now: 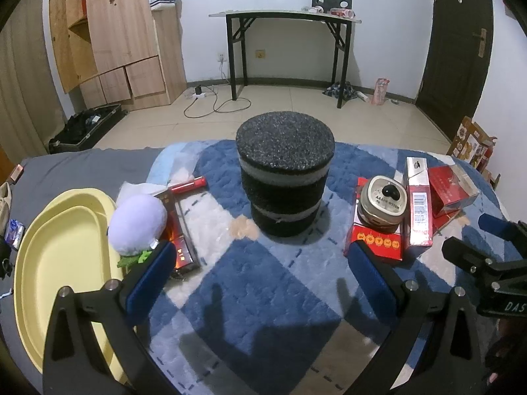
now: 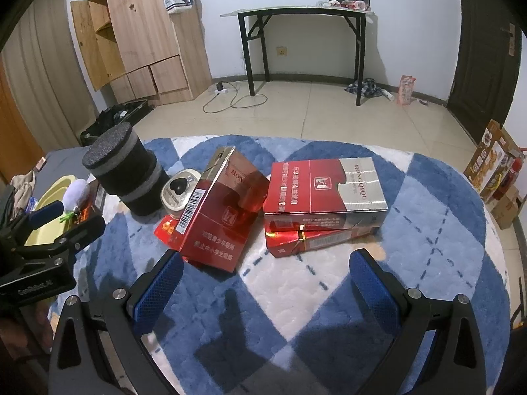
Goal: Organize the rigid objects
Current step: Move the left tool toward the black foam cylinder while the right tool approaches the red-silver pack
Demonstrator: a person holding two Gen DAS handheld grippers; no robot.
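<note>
- The black foam cylinder (image 1: 285,172) stands upright in the middle of the blue-and-white checked rug (image 1: 263,289); everything else is placed from it. Its far side is hidden in both views.
- Just right of the cylinder, a round tin (image 1: 382,202) sits on a flat red pack (image 1: 375,237); the tin covers most of that pack, and its lid text is too small to read.
- Further right, a red-and-silver carton (image 2: 217,210) leans tilted beside the tin. From the right wrist, what props it up cannot be seen.
- Beyond it, a second red-and-silver carton (image 2: 324,194) lies flat on top of another red pack (image 2: 316,240), of which only the front edge shows.
- Left of the cylinder lie a red tube (image 1: 189,184) and a dark flat box (image 1: 179,230), partly covered by a pale purple plush ball (image 1: 136,222).
- Further left, the yellow tray (image 1: 39,263) runs behind the gripper finger and out toward the frame edge.
- The left gripper (image 1: 263,263) hovers in front of the cylinder, its blue pads spread wide with nothing between them.
- The right gripper (image 2: 266,273) hovers before the cartons, likewise spread wide and empty.
- Each gripper shows at the edge of the other's view, cut off; the hands holding them are barely visible in the dark corners.
</note>
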